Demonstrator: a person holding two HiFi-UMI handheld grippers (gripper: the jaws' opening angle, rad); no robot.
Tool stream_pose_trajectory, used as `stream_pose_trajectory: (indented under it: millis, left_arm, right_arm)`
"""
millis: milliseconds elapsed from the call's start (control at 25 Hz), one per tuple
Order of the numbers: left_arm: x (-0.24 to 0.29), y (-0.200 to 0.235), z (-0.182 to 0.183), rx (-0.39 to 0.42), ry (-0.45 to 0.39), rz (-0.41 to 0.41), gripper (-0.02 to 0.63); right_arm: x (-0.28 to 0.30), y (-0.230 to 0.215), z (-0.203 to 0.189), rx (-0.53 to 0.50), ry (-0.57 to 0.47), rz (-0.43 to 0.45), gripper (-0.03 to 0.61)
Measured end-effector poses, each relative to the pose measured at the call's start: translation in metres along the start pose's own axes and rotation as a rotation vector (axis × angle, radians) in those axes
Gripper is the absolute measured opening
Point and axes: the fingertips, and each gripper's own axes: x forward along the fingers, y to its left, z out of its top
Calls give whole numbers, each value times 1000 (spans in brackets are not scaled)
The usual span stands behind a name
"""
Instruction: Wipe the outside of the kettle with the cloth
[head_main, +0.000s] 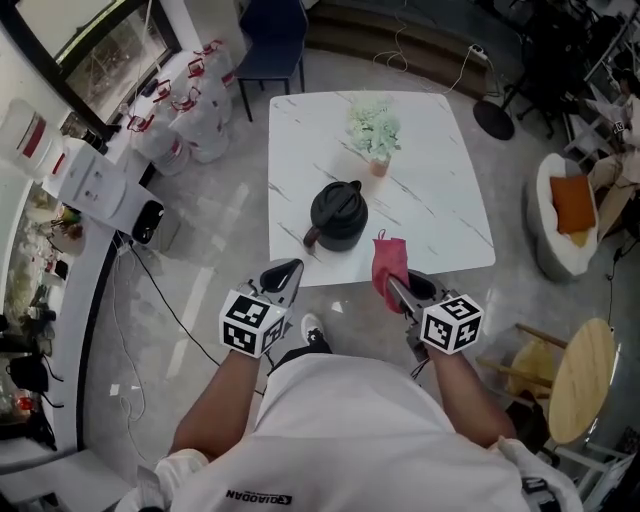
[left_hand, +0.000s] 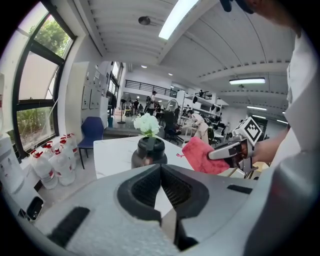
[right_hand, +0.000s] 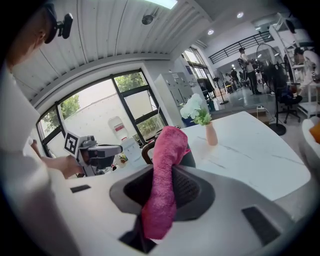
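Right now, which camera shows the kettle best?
The head view: the whole kettle shows from above, lid and handle, on the table. The left gripper view shows only its upper part above the jaws. In the right gripper view the cloth hides most of it.

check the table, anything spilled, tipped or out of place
Nothing stands out. The black kettle stands upright, lid on, on the marble table, the flower vase upright behind it, no spill visible. The right gripper is shut on the pink cloth; the left gripper is shut, empty.
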Motion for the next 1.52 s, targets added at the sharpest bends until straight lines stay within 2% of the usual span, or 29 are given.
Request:
stream_pose_trajectory:
  millis: [120, 360, 640, 800, 1000, 1200, 1360, 1520]
  left_arm:
    - [7, 23, 11, 23, -7, -14, 3]
    - [20, 56, 19, 37, -4, -63, 3]
    - [31, 94, 25, 62, -11, -109, 3]
    - [37, 98, 31, 60, -15, -124, 3]
    - [41, 91, 40, 61, -35, -137, 3]
    - [40, 94, 36, 29, -38, -80, 8]
    - [41, 92, 33, 0, -44, -42, 26]
    - [48, 76, 32, 14, -39, -44, 65]
  right_arm:
    - [15, -10, 8, 17, 1, -34, 100]
    - [41, -26, 13, 113, 0, -84, 100]
    - [53, -37, 33, 119, -50, -160, 100]
    - [49, -33, 53, 99, -88, -162, 100]
    - [47, -27, 78, 38, -90, -105, 100]
    - [49, -28, 106, -6, -79, -30, 100]
    - [62, -7, 134, -78, -40, 103, 100]
    - [79, 23, 145, -181, 51, 249, 100]
